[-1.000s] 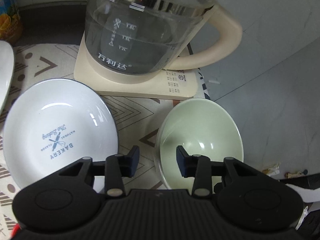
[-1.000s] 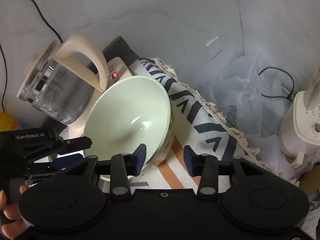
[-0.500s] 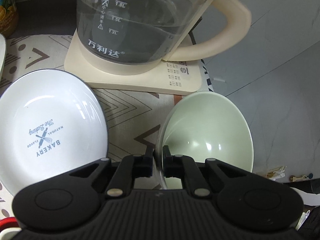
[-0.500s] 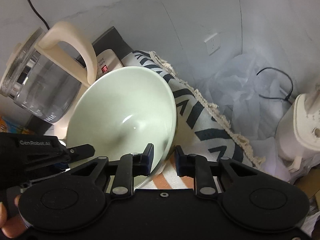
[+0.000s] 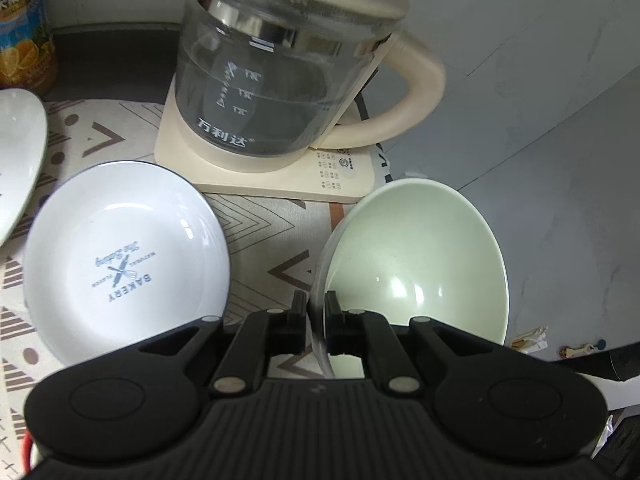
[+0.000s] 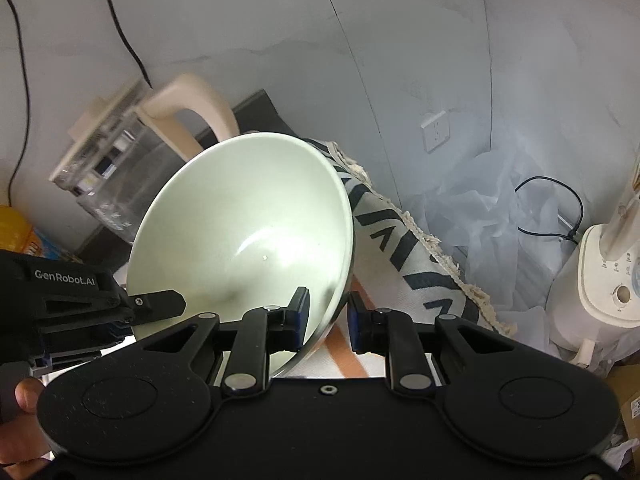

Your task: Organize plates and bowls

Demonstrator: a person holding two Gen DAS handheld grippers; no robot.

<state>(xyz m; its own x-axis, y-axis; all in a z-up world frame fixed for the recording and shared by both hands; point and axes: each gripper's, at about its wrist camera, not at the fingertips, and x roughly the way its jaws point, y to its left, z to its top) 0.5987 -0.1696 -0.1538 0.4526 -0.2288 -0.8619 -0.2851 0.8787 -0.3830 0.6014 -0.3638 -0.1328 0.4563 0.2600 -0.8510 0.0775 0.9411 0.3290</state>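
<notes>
While the pale green bowl (image 5: pixel 416 264) is seen at the lower right of the left wrist view, tilted with its opening toward the camera, its near rim is pinched between the two nearly closed fingers of the left gripper (image 5: pixel 316 312) at bottom centre; in the right wrist view the same bowl (image 6: pixel 244 232) fills the centre of the frame, and its lower right rim is straddled by the fingers of the right gripper (image 6: pixel 328 312), which are shown only partly closed, with a visible gap between the right finger and the rim; whether the left finger touches the bowl cannot be told. The left gripper (image 6: pixel 156 306) is also visible at the left edge of that view, reaching the bowl from the opposite side. A white plate (image 5: pixel 124 264) printed with "BAKERY" lies flat at the lower left of the left wrist view, apart from the bowl, on a patterned cloth (image 5: pixel 272 240); the edge of a second white dish (image 5: pixel 20 160) is seen at the far left. A glass kettle (image 5: pixel 280 80) with a cream handle stands on its cream base (image 5: pixel 280 184) at upper centre, just behind the bowl; an orange-printed can (image 5: pixel 24 44) occupies the upper left corner. In the right wrist view a wall socket (image 6: pixel 436 132) is seen at upper right and a white appliance (image 6: pixel 608 280) at the right edge.
</notes>
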